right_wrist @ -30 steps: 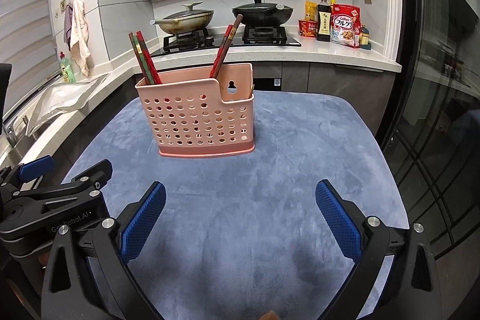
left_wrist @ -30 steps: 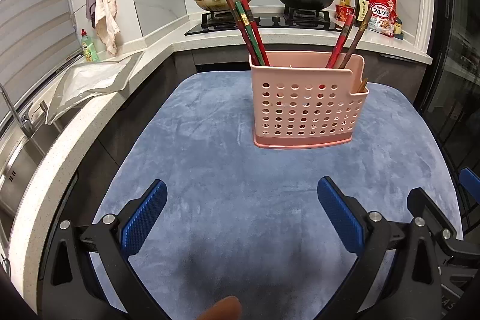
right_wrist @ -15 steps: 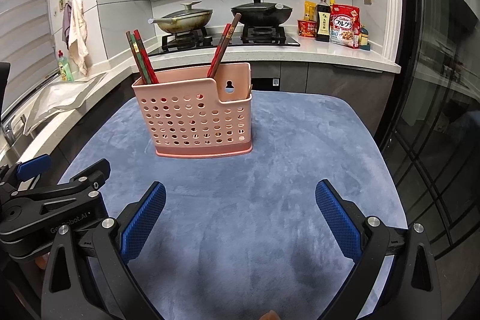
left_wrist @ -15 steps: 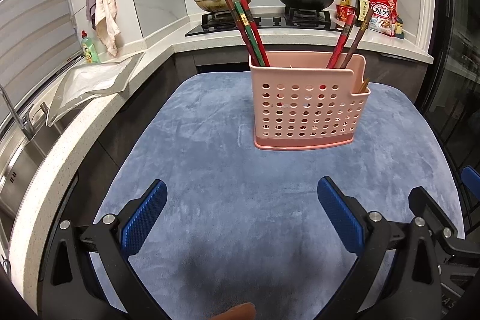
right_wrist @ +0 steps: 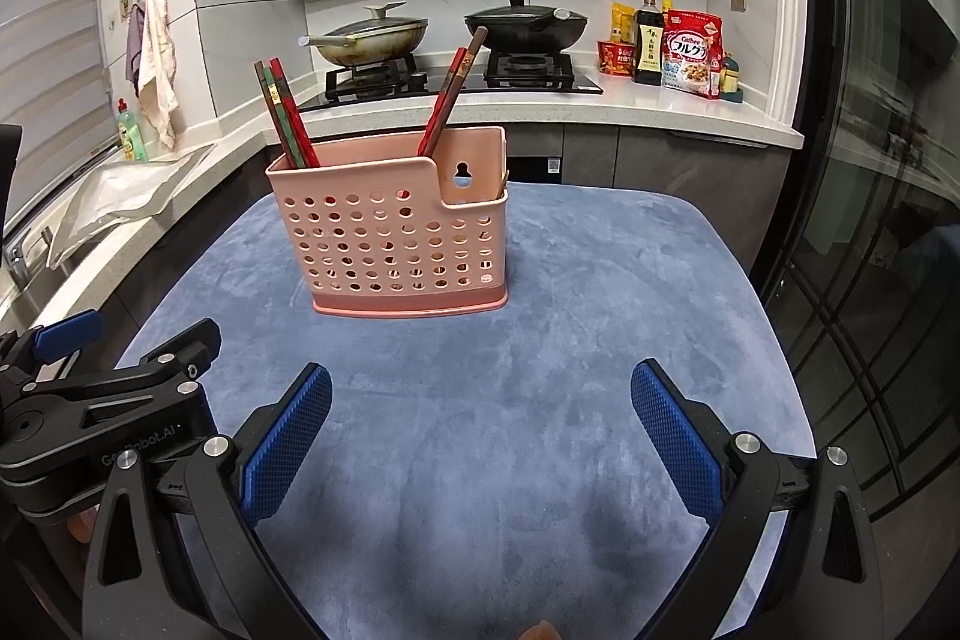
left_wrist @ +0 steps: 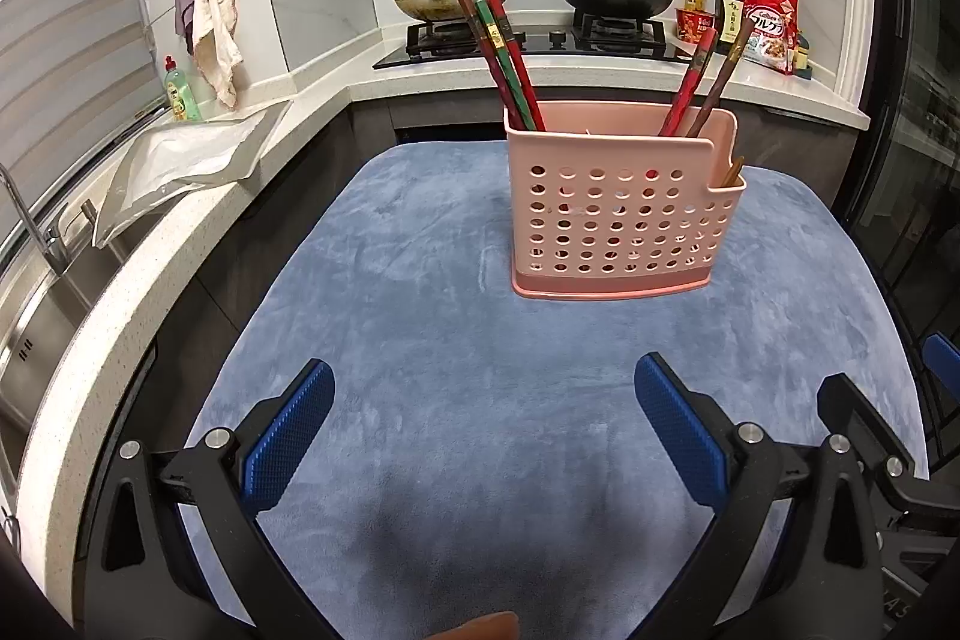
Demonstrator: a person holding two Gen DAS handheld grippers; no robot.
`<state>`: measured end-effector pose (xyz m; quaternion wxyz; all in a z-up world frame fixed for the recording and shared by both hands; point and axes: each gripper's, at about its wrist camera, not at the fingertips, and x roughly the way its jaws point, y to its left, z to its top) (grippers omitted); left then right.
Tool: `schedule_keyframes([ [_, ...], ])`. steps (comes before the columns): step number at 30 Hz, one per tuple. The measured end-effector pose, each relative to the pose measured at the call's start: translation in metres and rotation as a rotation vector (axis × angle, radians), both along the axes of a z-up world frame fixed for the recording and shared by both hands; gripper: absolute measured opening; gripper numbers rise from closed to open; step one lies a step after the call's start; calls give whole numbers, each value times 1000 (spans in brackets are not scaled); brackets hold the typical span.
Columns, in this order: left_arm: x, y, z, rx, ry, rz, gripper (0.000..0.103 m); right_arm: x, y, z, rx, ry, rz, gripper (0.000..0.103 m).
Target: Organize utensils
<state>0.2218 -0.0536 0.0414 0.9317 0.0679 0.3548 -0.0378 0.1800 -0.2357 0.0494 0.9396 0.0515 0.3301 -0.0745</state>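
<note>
Chopsticks all stand in the pink basket [left_wrist: 624,220] now: three [left_wrist: 504,58] lean in its left end, two [left_wrist: 702,82] in the right, and a wooden tip (too small to tell what it is) pokes from the low side pocket. Over the last second little has changed; both views have only drifted a touch, the basket sitting slightly differently in frame, while it stays upright near the middle of the blue mat [left_wrist: 456,340] on the counter. Left tongs [left_wrist: 483,436] and right tongs [right_wrist: 480,430] remain spread wide and carry nothing, hanging well short of the basket. No loose utensil shows on the mat, so the sorting looks finished, or close to it, and the hands seem to be backing off.
</note>
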Motion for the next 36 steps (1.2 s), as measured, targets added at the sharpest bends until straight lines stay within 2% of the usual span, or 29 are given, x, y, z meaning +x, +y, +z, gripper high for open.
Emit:
schedule_keyframes([
  [36, 1, 2, 0, 3, -4, 10, 96, 3, 1, -1, -5, 4, 2, 96],
])
